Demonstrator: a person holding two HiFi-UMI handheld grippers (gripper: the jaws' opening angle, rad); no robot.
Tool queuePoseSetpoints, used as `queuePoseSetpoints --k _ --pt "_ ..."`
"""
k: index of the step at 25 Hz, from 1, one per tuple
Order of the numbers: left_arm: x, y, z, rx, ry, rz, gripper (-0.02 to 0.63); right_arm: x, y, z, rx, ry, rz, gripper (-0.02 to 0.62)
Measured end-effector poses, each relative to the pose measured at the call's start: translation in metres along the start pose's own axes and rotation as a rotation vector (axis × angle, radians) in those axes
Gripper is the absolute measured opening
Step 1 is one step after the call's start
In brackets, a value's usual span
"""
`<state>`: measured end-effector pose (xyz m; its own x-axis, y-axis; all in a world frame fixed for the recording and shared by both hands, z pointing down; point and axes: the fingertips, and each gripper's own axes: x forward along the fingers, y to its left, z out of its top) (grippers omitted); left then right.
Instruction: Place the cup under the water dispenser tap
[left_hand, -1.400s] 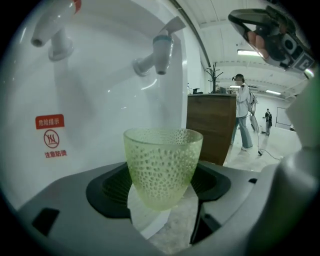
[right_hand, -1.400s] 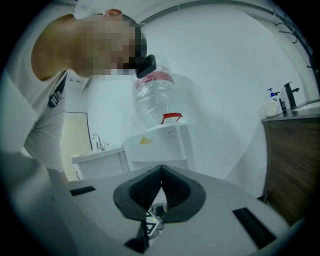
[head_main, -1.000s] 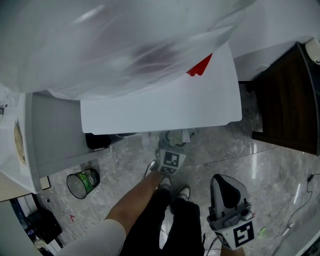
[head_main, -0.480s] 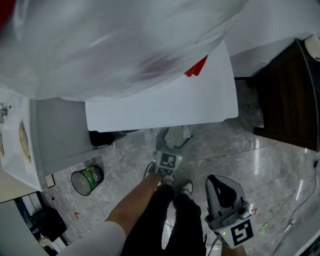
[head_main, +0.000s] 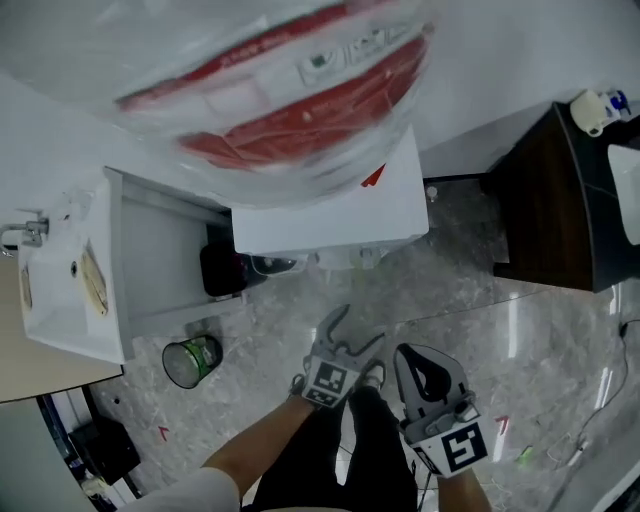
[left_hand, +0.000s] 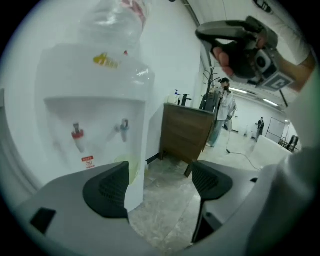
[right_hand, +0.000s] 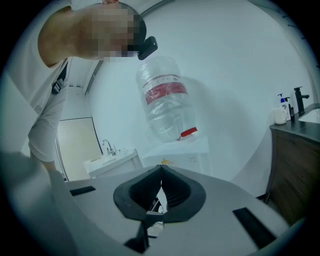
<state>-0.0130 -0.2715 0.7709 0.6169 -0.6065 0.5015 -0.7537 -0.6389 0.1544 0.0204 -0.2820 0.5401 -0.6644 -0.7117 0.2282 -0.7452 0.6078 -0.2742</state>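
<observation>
The head view looks steeply down onto the water dispenser (head_main: 330, 215), which both gripper views share, facing it near-level from nearby.

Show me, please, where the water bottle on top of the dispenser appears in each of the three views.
Head view: the water bottle fills the top, left of centre, blurred.
Left gripper view: the bottle is at the top edge, left of centre.
Right gripper view: the bottle stands mid-frame, leaning.
Shared landmark: the dark wooden cabinet, right of the dispenser in every view.
</observation>
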Motion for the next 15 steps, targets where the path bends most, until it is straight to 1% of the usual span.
queuePoseSetpoints --k 2,3,5,7,10,12,15 --pt "-0.028 -0.023 0.028 0.007 -0.010 -0.022 0.386 -0.010 0.009 0.018 -0.013 0.012 -0.001 0.015" --pt "-0.042 -0.031 0.042 0.011 -0.013 -0.025 0.362 -0.014 0.013 0.025 -0.020 0.018 -0.004 0.015" --pt "-0.069 -0.043 0.071 0.011 -0.024 -0.020 0.270 -0.026 0.021 0.039 -0.030 0.032 -0.013 0.015" --pt "-0.098 -0.054 0.101 0.002 -0.044 -0.016 0.202 -0.042 0.029 0.052 -0.031 0.043 -0.024 0.015" --pt "-0.140 -0.070 0.154 -0.006 -0.093 -0.012 0.130 -0.067 0.042 0.074 -0.032 0.051 -0.033 0.015" --pt "-0.166 -0.081 0.190 -0.006 -0.122 -0.002 0.083 -0.082 0.053 0.091 -0.034 0.047 -0.023 0.015" --pt "-0.201 -0.101 0.235 -0.018 -0.143 0.015 0.017 -0.104 0.072 0.113 -0.037 0.037 -0.003 0.015"
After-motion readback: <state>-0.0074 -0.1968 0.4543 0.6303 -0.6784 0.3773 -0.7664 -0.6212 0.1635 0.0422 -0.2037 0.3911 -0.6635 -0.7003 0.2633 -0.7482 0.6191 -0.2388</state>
